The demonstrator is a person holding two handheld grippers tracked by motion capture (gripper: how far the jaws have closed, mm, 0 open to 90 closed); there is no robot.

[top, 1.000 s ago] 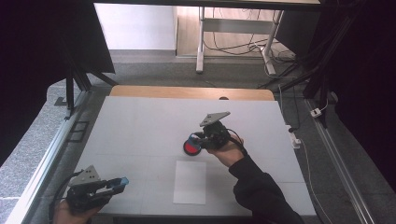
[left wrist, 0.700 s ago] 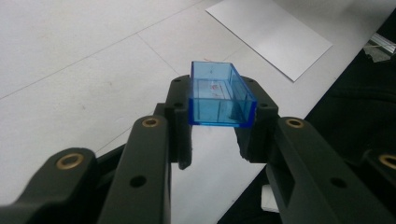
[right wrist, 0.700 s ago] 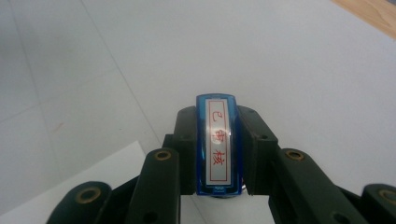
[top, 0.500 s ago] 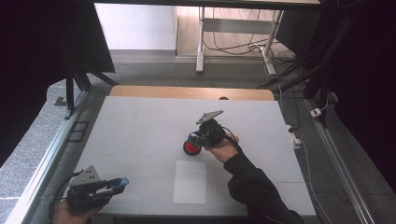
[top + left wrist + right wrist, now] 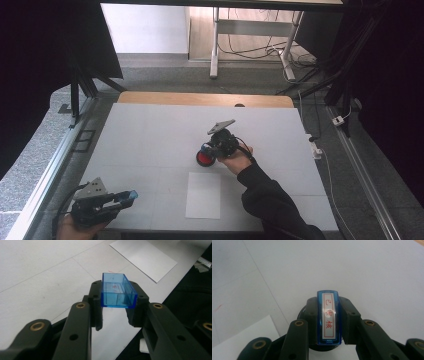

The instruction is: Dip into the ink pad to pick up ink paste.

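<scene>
At the near left corner of the table (image 5: 150, 130), the left tongs (image 5: 129, 196) are clenched on a clear blue cap (image 5: 117, 291), held just above the surface. A white sheet of paper (image 5: 203, 195) lies near the front edge. Farther in, the right tongs (image 5: 206, 152) grasp a blue stamp (image 5: 328, 317), poised over a round red ink pad (image 5: 203, 158).
</scene>
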